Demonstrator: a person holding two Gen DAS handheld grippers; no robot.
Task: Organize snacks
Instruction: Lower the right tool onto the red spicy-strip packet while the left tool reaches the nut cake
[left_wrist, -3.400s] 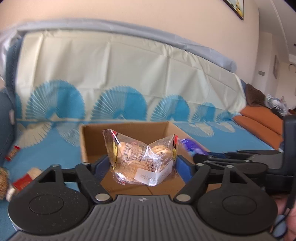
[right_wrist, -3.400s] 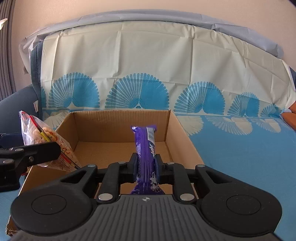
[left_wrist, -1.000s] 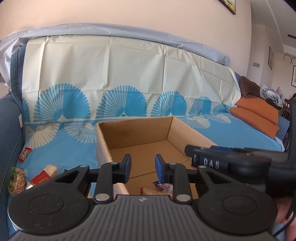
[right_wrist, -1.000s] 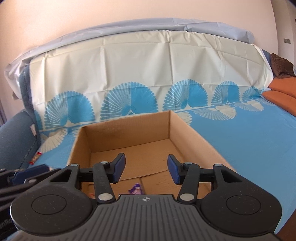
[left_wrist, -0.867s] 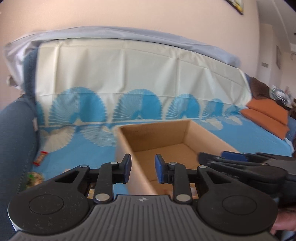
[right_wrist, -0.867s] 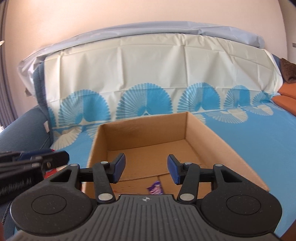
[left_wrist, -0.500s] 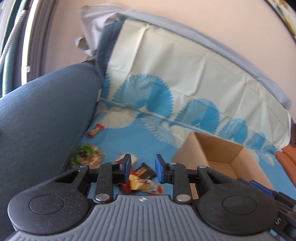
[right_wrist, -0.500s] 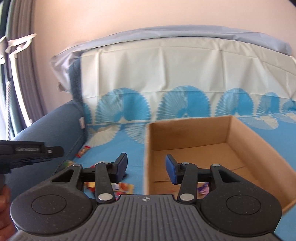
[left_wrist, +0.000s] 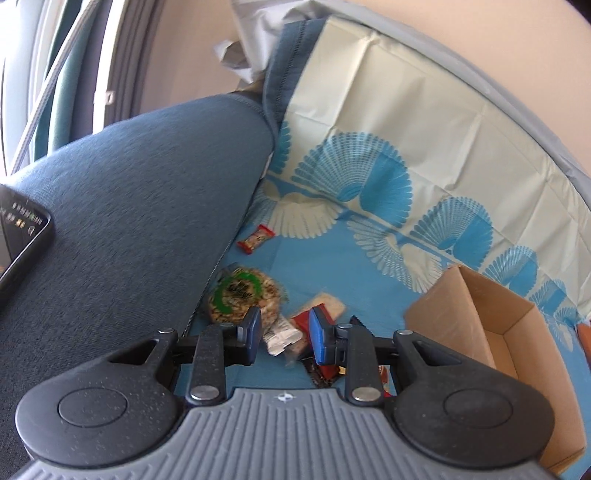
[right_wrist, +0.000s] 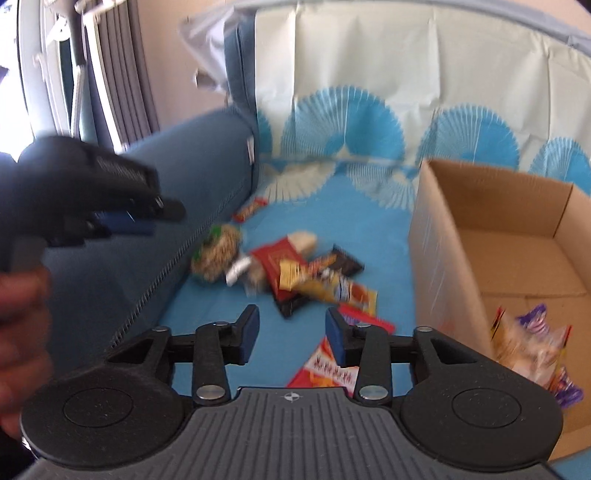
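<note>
left gripper (left_wrist: 284, 334): jaws apart, empty, above snack pile (right_wrist: 295, 273) | right gripper (right_wrist: 291, 334): jaws have just been opening a little, nothing between | cardboard box (right_wrist: 480, 206), one, right of pile, holds two packets | packet writing too blurred to read

Left gripper (left_wrist: 284, 334): jaws slightly parted, nothing between the pads, pointing downward.
Right gripper (right_wrist: 291, 336): jaws apart and empty, just opening a little, tilted downward.
Left hand (right_wrist: 18, 321): blurred, wrapped around the left gripper's handle.
</note>
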